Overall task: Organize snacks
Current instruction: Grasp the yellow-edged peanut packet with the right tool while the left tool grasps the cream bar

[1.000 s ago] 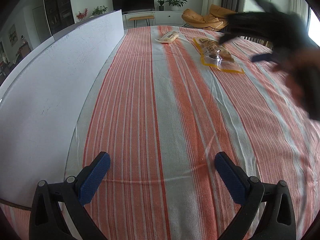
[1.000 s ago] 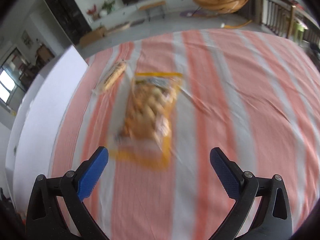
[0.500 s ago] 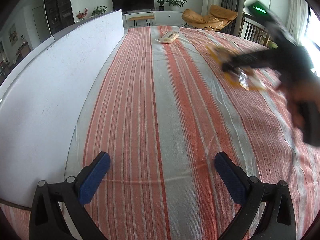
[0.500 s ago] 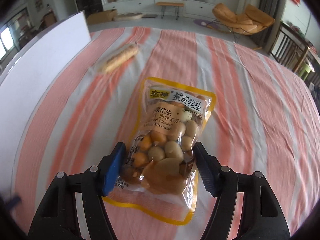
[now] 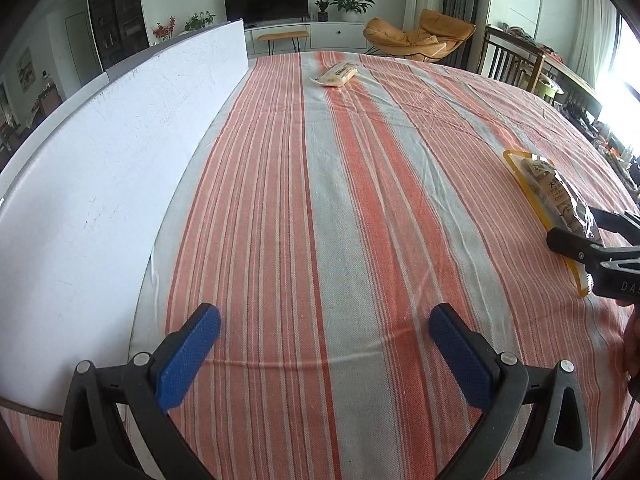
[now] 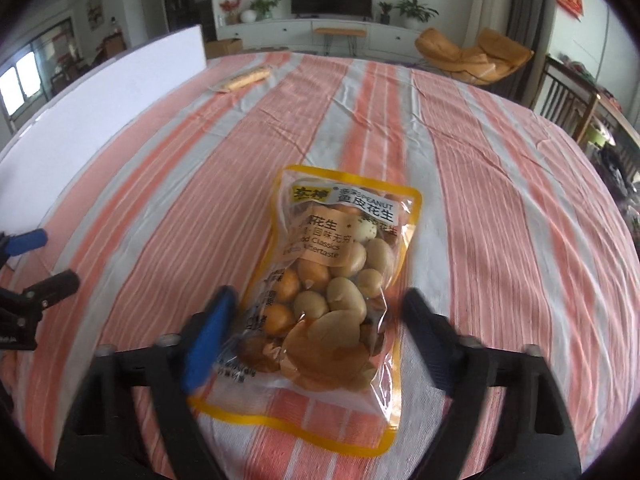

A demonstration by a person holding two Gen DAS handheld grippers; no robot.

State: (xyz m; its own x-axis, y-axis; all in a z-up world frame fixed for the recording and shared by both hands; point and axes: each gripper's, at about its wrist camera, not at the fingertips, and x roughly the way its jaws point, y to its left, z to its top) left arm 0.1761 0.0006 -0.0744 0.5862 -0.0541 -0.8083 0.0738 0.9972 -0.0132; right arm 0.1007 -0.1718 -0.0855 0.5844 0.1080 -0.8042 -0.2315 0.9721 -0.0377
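Note:
A yellow-rimmed clear bag of peanuts (image 6: pixel 332 280) sits between my right gripper's (image 6: pixel 320 320) blue pads. The pads press its lower sides, so the gripper is shut on it, just above the striped cloth. The bag also shows at the right edge of the left wrist view (image 5: pixel 548 196), held by the right gripper (image 5: pixel 580 236). My left gripper (image 5: pixel 324 344) is open and empty, low over the near part of the cloth. A small wrapped snack (image 5: pixel 336 74) lies far off on the cloth; it also shows in the right wrist view (image 6: pixel 246 78).
An orange and white striped cloth (image 5: pixel 320 200) covers the table. A tall white board (image 5: pixel 100 168) stands along the left side. My left gripper shows at the left edge of the right wrist view (image 6: pixel 24 272). Chairs and a TV cabinet stand beyond the table.
My right gripper reached the peanut bag, closed on its lower end, and has carried it toward the near right of the table. The left gripper has not moved.

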